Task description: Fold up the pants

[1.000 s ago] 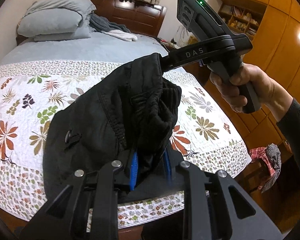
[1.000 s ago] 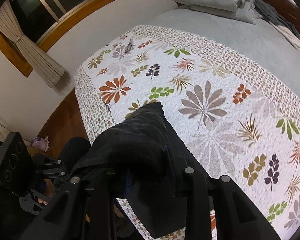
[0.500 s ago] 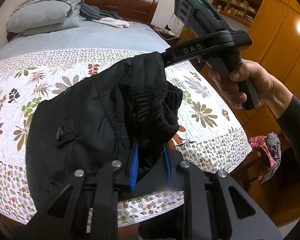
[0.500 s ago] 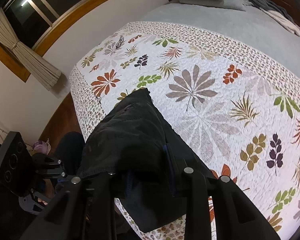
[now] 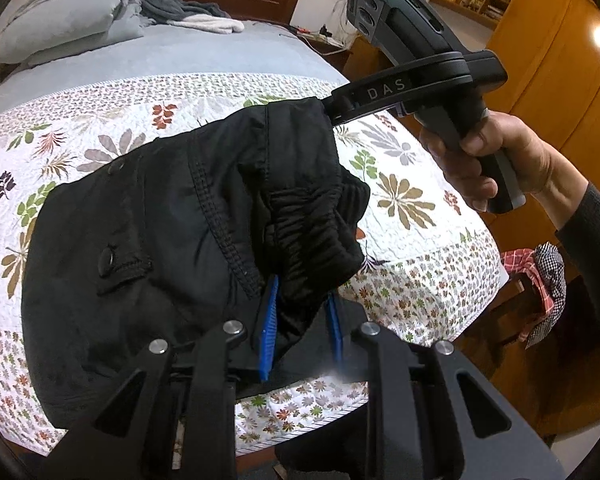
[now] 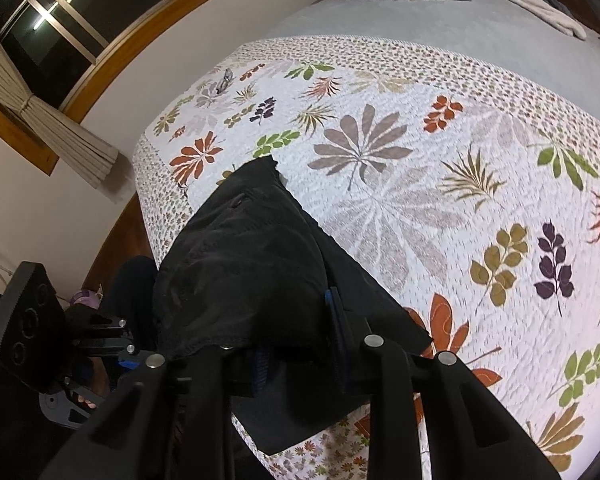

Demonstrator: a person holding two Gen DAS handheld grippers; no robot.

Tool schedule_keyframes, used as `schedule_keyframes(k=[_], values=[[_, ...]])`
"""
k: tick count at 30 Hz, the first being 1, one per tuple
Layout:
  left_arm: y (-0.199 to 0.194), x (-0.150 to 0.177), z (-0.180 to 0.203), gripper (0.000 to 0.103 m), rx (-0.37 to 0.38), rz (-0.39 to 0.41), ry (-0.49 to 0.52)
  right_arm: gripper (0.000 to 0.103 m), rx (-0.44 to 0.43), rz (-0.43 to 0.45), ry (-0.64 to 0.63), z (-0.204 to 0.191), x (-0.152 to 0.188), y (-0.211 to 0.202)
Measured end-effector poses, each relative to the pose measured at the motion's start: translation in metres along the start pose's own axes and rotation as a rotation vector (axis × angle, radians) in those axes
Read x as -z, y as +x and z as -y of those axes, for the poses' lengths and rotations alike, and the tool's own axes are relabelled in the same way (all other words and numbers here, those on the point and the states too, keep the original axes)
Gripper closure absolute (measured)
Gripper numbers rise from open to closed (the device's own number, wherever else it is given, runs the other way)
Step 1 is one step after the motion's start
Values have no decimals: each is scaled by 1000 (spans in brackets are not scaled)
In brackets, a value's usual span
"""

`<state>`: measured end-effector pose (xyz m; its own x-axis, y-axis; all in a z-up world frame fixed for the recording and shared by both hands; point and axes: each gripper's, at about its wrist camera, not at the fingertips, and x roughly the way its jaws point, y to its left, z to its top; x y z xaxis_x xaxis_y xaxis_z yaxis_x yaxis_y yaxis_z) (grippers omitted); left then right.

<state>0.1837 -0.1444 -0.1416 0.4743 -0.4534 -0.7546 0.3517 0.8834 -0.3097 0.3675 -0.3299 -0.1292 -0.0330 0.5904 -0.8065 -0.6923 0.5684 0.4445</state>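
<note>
Black pants (image 5: 148,216) held up by both grippers above the leaf-print quilt (image 5: 404,200), lower part of the fabric draping onto the quilt near the bed's foot edge. Left gripper (image 5: 300,320): blue pads (image 5: 270,316) clamped on the bunched elastic waistband (image 5: 312,220). Right gripper (image 5: 328,106), seen from the left wrist view, bites the top edge of the fabric; a hand (image 5: 488,160) holds its handle. From its own camera the right gripper (image 6: 296,332) has cloth folded over the near finger, one blue pad (image 6: 331,298) just visible, closed on the pants. Grey pillows (image 5: 64,20) sit at the headboard end, well apart from the pants.
</note>
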Motion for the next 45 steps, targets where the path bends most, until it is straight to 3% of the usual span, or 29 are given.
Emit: schedule_keyframes(k=[21,28,32,35,39,42,45], values=[[59,17,11,82,-33,-98,45,79,-37,-4,78,53,46,23],[74,22,8,81,-33,-121,37,79,11,-4,69,63,55,34],[77,24,8,79,-37,-125,39,73,10,16,97,69,63,35],[78,27,5,78,-37,-123,34,66,12,47,134,73,71,28],[78,28,3,75,-25,-124,29,65,31,87,199,83,84,15],[77,28,2,73,-19,-124,32,65,1,176,284,88,99,-3],[69,28,3,60,5,-125,22,65,-14,252,335,82,109,-14]])
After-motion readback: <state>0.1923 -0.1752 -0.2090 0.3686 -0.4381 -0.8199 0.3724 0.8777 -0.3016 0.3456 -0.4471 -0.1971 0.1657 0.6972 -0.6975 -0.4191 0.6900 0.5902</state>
